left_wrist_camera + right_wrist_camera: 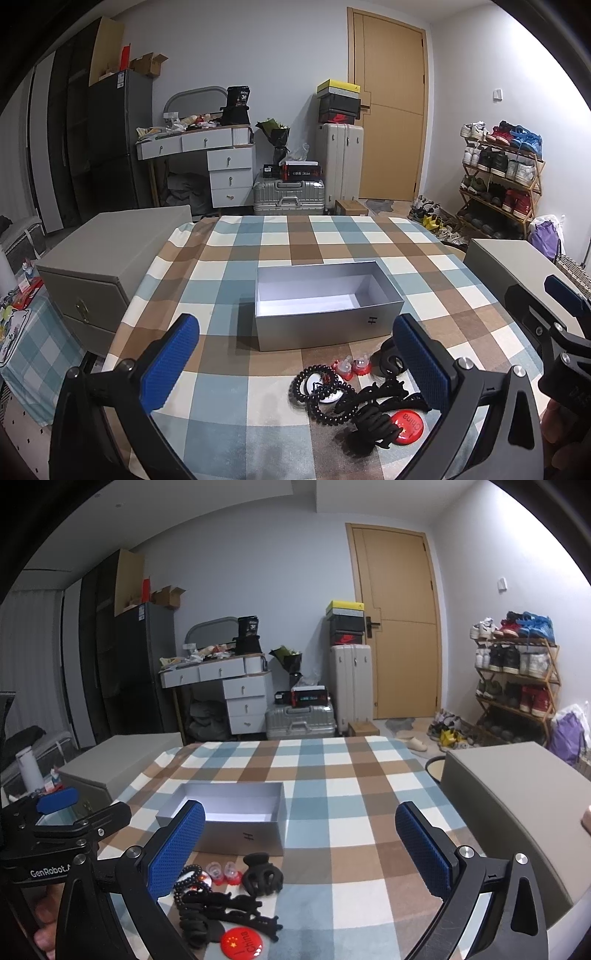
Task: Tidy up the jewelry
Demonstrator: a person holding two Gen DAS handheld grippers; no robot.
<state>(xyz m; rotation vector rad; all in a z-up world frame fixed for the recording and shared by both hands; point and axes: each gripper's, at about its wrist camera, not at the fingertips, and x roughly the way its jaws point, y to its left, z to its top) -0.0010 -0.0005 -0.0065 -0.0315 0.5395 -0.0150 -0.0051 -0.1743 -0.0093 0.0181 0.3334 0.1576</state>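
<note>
- Jewelry (354, 391): a loose pile on the checked surface (221, 424), just in front of the box (325, 325), probably put there so each piece is a short lift from the box.
- Box: one, silver, open-topped and empty inside, its long side facing the tools; that suits dropping pieces in from above.
- Count in the pile: one black claw clip (263, 874), one red "China" badge (242, 942), two small red-based pieces (223, 874), one dark bead string (190, 877), at least one coiled black band (317, 384). The tangle of black clips beside them is too knotted to count.
- Left tool (299, 365): pads apart, nothing between them, raised above the pile's left side.
- Right tool (301, 845): pads apart and empty, aimed at bare cloth right of the pile.
- Judgement: nothing sorted yet; both tools look poised for a first pick.
</note>
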